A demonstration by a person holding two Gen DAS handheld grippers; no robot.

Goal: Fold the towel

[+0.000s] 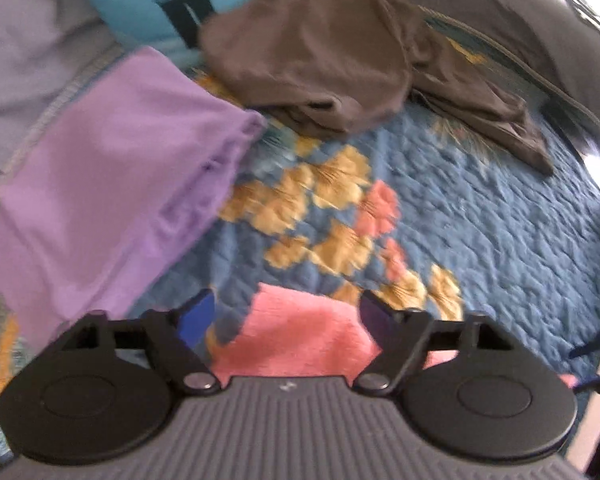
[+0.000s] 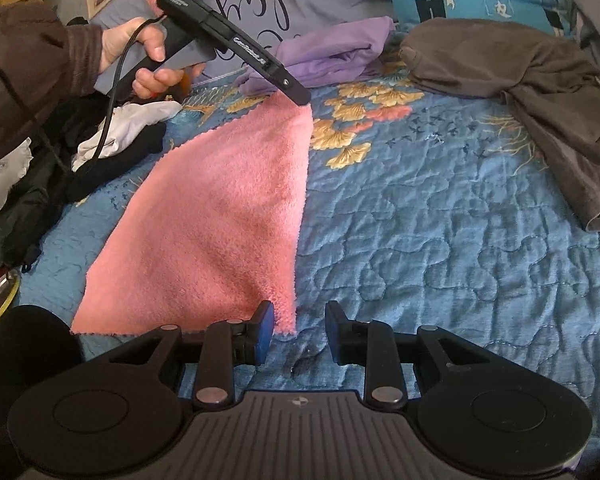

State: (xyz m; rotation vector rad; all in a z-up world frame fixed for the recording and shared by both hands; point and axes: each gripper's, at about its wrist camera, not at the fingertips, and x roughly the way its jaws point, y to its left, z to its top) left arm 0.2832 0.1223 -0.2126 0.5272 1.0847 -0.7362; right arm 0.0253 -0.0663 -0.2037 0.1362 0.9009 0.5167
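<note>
Towel (image 2: 204,216), pink and fluffy, lies on the quilted bed (image 2: 440,240), its long axis running from our right jaws (image 2: 298,326) to our left jaws (image 1: 286,318). Right jaws are released, the near corner just beside the left pad. Left jaws gape around the far corner, not clenched. Each hand has its own corner nearest.

Both grippers angle down, jaws apart.
We hold the left gripper (image 1: 286,312) in our left hand (image 2: 148,58) with its jaws standing wide; the right gripper (image 2: 298,330) shows a narrower gap.
</note>
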